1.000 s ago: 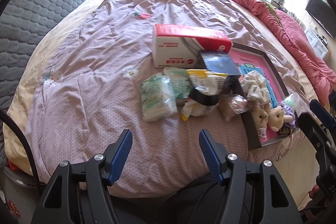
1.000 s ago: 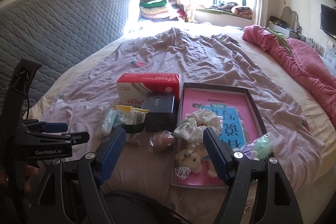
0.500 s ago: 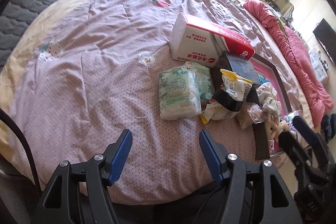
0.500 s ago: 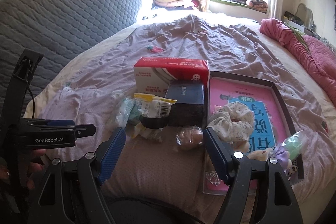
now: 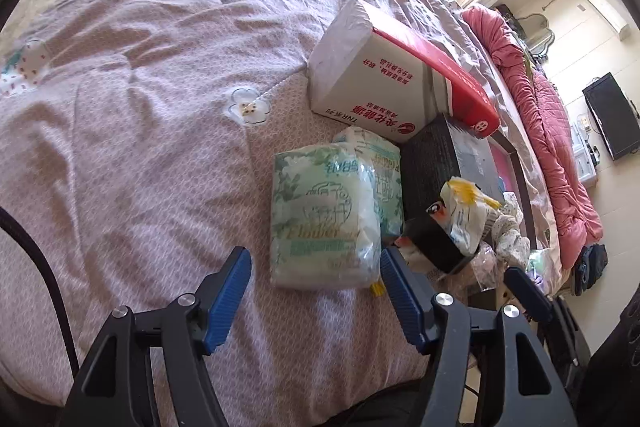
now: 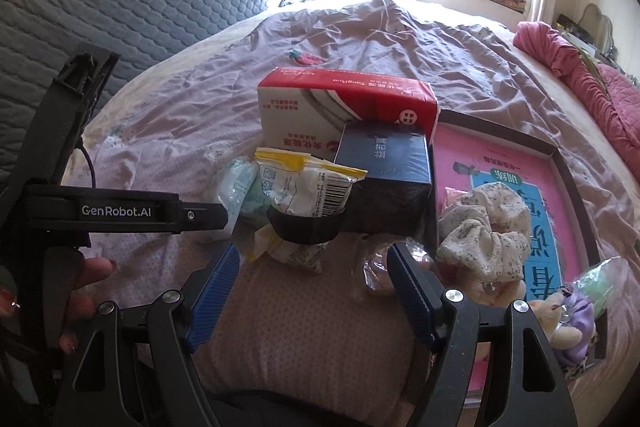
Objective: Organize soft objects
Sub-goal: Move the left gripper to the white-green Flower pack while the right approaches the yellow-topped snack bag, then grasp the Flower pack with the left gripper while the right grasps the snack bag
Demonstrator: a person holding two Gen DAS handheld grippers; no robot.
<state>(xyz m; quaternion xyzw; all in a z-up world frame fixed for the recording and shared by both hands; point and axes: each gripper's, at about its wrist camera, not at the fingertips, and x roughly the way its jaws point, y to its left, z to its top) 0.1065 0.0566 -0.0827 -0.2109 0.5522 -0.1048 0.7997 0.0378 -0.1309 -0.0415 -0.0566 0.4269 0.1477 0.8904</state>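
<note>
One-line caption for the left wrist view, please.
Open left tool poised just short of a green tissue pack on the quilted bedspread, red-and-white box behind.

Black tool (image 5: 314, 289), ribbed blue pads (image 5: 226, 293)

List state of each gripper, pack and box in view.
left gripper: open, empty
right gripper: open, empty
tissue pack: sealed, lying flat on the quilt
red and white box: closed, on its side
dark box: closed
tray: open, holds scrunchie
snack bag: sealed, upright
</note>
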